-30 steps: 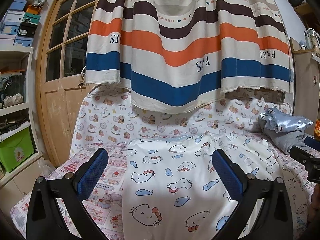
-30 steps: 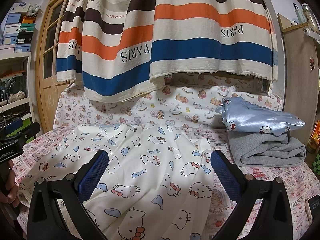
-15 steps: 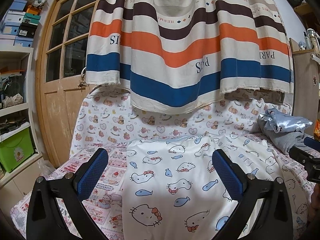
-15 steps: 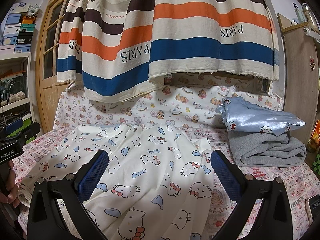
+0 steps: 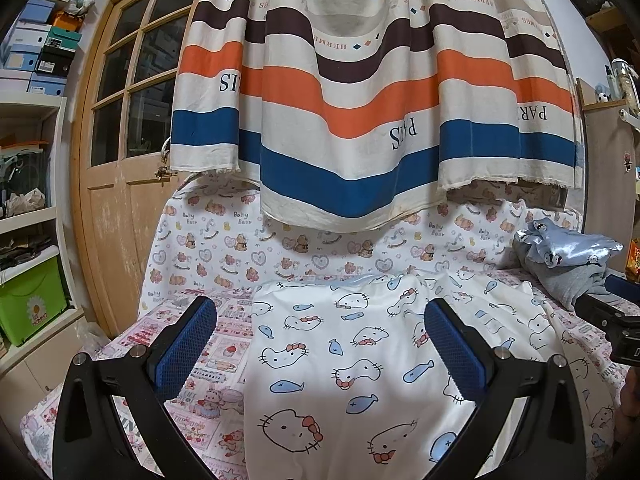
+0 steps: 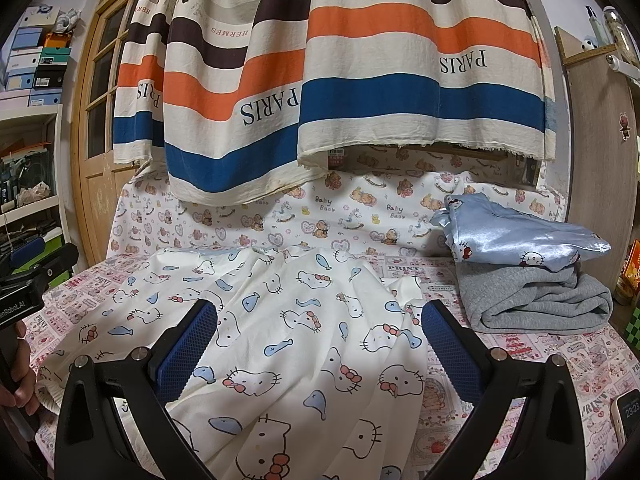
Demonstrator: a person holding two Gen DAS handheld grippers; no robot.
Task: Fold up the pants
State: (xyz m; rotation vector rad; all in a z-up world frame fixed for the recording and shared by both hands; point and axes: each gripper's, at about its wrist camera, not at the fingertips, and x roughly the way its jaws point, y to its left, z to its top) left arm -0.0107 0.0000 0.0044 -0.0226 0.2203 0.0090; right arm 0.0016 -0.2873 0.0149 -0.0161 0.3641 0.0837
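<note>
White pants with a cat-and-fish print (image 5: pixel 360 360) lie spread out on the printed bed cover; they also show in the right wrist view (image 6: pixel 280 340). My left gripper (image 5: pixel 320 320) is open and empty, hovering over the pants' left part. My right gripper (image 6: pixel 320 320) is open and empty, hovering over the pants' right part. The right gripper's body shows at the right edge of the left wrist view (image 5: pixel 612 320), and the left gripper's body at the left edge of the right wrist view (image 6: pixel 32 280).
A stack of folded clothes, shiny blue on grey (image 6: pixel 528 272), sits at the bed's right. A striped curtain (image 6: pixel 340 80) hangs behind. A wooden door (image 5: pixel 120 160) and shelves (image 5: pixel 28 200) stand left. A phone (image 6: pixel 628 416) lies at the right edge.
</note>
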